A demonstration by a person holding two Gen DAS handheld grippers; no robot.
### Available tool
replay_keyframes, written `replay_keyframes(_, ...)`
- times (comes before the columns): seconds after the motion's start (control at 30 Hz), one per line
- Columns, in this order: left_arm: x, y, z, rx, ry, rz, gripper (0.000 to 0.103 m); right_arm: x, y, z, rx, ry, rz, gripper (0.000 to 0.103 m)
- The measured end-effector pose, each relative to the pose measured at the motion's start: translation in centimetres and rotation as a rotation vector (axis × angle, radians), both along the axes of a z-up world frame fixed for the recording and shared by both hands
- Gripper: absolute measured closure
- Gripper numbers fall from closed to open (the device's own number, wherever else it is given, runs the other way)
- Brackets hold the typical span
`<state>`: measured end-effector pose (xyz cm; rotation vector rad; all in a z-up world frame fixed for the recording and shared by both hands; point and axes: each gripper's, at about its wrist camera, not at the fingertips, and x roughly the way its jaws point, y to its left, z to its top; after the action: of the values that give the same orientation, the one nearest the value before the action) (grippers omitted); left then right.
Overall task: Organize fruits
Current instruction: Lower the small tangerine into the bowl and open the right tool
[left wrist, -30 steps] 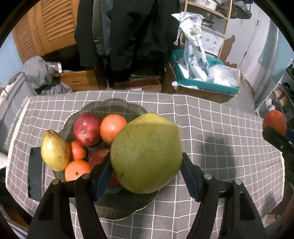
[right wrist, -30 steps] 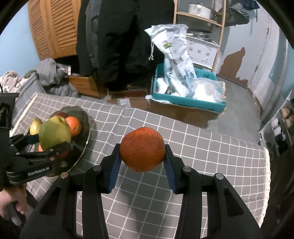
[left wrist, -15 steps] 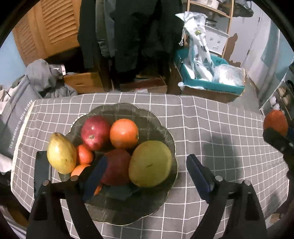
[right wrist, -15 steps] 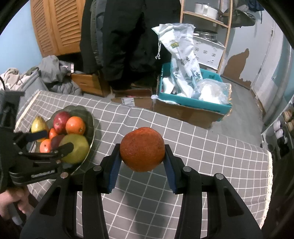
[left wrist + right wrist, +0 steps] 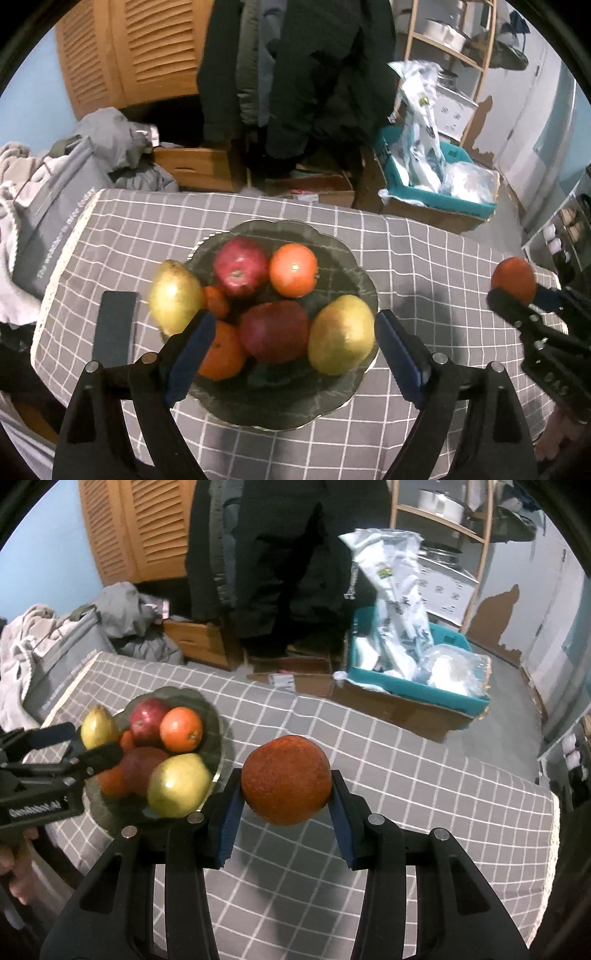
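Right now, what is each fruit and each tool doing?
Left tool: open, empty, above the bowl.
Right tool: shut on the dark orange, held over the tablecloth.
Green pear: lying in the bowl, near its right rim.
Yellow pear: leaning at the left rim.
Red apples, oranges: resting in the bowl.
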<state>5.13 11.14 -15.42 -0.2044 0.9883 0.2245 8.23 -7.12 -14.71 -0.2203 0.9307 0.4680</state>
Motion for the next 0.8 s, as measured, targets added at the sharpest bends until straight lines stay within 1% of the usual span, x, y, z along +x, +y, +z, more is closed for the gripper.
replay_keyframes(0.37, -3.9, 4.3, 0.5, 0.01, -0.004, 0.081, 0.014, -1.9, 5.6, -0.9, 0.028, 0.037, 0.117, 0.06)
replay_keyframes(0.47, -5.1, 5.4, 0.1, 0.018, 0.006, 0.101, 0.014, -2.4, 7.3, -1.5, 0.028, 0.056, 0.15, 0.06)
replay_keyframes(0.8, -8.6, 8.9, -1.2, -0.01, 0.031, 0.178, 0.014, -4.4, 12.4, -3.6, 0.005, 0.132, 0.257, 0.059)
